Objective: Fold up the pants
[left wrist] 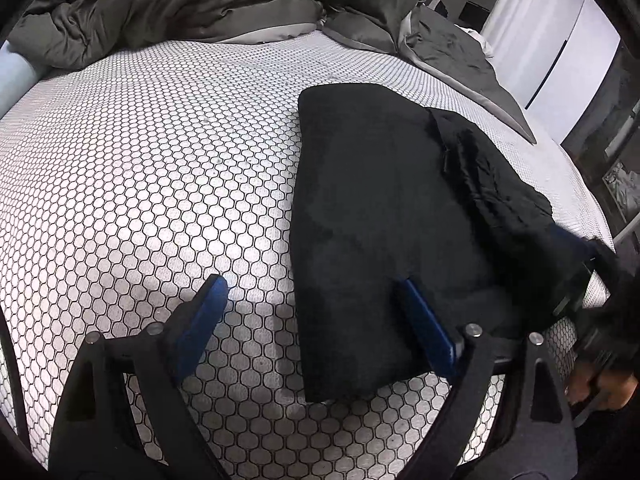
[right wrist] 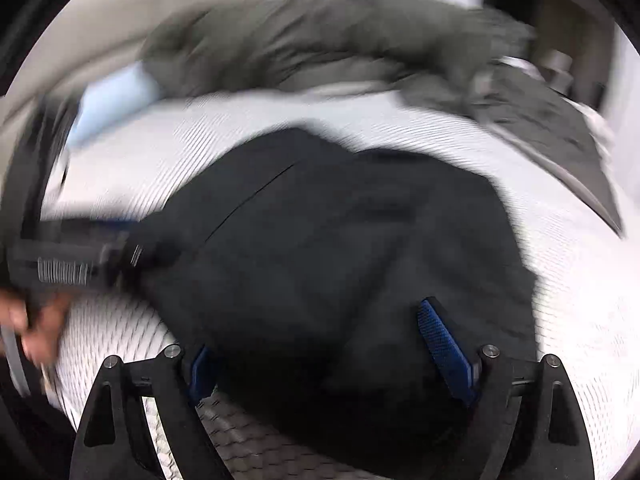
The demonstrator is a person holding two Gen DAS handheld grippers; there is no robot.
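Black pants [left wrist: 384, 216] lie folded into a long slab on the honeycomb-patterned mattress [left wrist: 160, 160], with a crumpled part along their right side. My left gripper [left wrist: 310, 282] is open at the near left corner of the pants: one finger is over bare mattress, the other over the cloth. In the blurred right wrist view the pants [right wrist: 340, 220] fill the middle. My right gripper [right wrist: 320, 324] stands open over their near end, its left finger partly hidden by the cloth. Each gripper shows in the other's view: the right gripper [left wrist: 580, 280], the left gripper [right wrist: 80, 256].
A rumpled grey duvet [left wrist: 180, 4] is heaped across the far end of the bed, with a pale blue pillow [left wrist: 16, 76] at far left. A grey sheet [left wrist: 460, 60] lies at far right near a white wardrobe [left wrist: 560, 52]. A hand [left wrist: 600, 388] grips the right tool.
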